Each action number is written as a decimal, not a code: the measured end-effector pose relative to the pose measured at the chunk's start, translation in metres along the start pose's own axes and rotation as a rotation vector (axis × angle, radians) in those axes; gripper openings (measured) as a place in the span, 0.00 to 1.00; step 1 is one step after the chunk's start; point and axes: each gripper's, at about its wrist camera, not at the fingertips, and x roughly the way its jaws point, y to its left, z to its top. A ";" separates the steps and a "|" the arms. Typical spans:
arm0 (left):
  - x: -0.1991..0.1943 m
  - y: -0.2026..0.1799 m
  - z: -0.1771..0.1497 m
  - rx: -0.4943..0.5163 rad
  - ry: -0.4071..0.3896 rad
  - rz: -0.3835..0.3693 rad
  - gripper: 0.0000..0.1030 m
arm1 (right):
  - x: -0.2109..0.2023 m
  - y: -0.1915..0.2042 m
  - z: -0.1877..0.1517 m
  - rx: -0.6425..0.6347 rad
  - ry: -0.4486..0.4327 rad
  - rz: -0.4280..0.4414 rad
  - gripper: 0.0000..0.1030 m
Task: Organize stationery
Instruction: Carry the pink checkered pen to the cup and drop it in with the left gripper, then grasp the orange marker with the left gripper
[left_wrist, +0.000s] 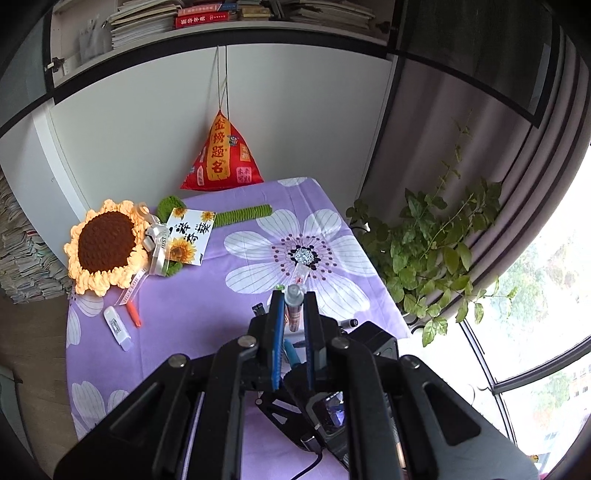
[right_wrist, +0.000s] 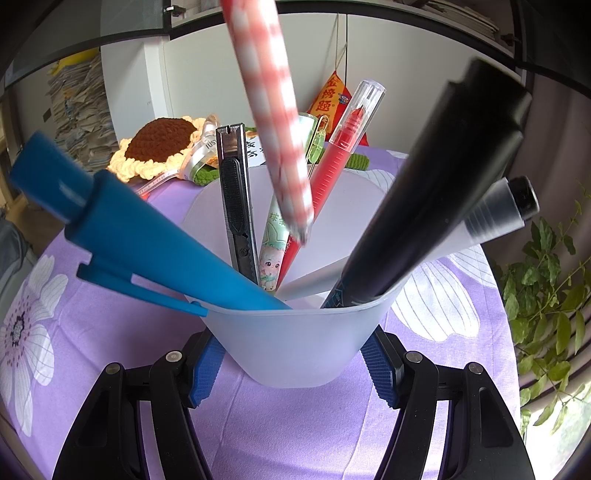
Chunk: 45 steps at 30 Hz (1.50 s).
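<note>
Left gripper jaws clenched on red-checked pen, held above the table; white correction tape lies well left. Right gripper jaws clamp translucent pen cup; checked pen's tip is inside it, among blue pen, utility knife, black marker.

Pens in cup: seven; utility knife: one.

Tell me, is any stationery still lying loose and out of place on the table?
Yes. A white correction tape and an orange pen cap lie loose on the purple cloth, near the crochet sunflower, far from the pen cup held by the right tool.
</note>
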 end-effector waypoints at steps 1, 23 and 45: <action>0.001 -0.001 0.000 0.001 0.005 0.000 0.08 | 0.000 0.000 0.000 0.000 0.000 0.000 0.68; 0.000 0.021 0.002 -0.048 0.004 0.039 0.09 | 0.001 -0.001 -0.001 0.000 0.000 0.000 0.68; 0.118 0.189 -0.031 -0.426 0.283 0.344 0.14 | 0.002 -0.001 -0.002 0.000 0.008 0.001 0.67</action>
